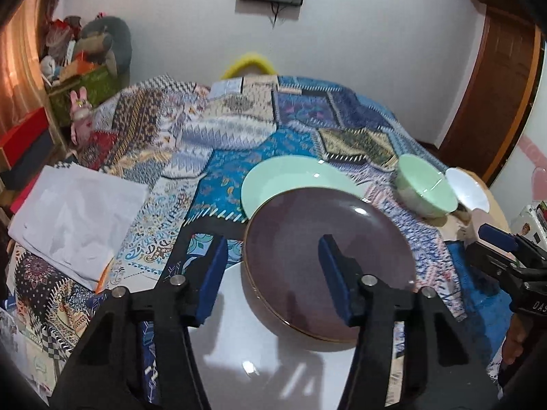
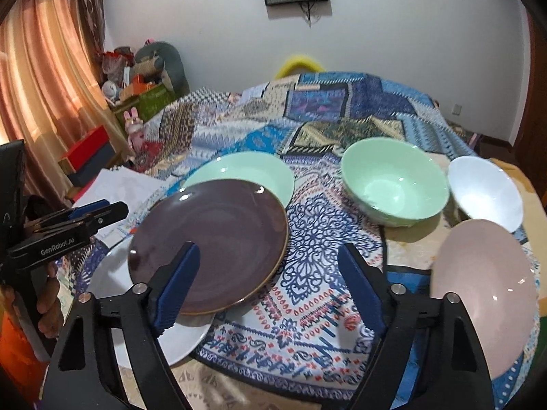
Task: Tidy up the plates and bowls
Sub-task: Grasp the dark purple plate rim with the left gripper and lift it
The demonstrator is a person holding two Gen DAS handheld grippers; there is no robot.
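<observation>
A dark purple plate (image 1: 328, 256) (image 2: 212, 242) lies tilted on a white plate (image 1: 256, 352) (image 2: 164, 338), its far edge over a mint green plate (image 1: 290, 177) (image 2: 249, 174). My left gripper (image 1: 273, 273) is open above the white and purple plates, empty. My right gripper (image 2: 270, 283) is open and empty over the patterned cloth, right of the purple plate. A mint green bowl (image 2: 393, 184) (image 1: 427, 184), a white bowl (image 2: 485, 191) (image 1: 468, 188) and a pink bowl (image 2: 485, 290) sit to the right.
All rest on a bed covered by a patchwork cloth (image 2: 307, 290). White papers (image 1: 75, 215) lie at the left. A shelf with boxes and toys (image 1: 78, 65) stands at the far left. A wooden door (image 1: 492, 95) is at the right.
</observation>
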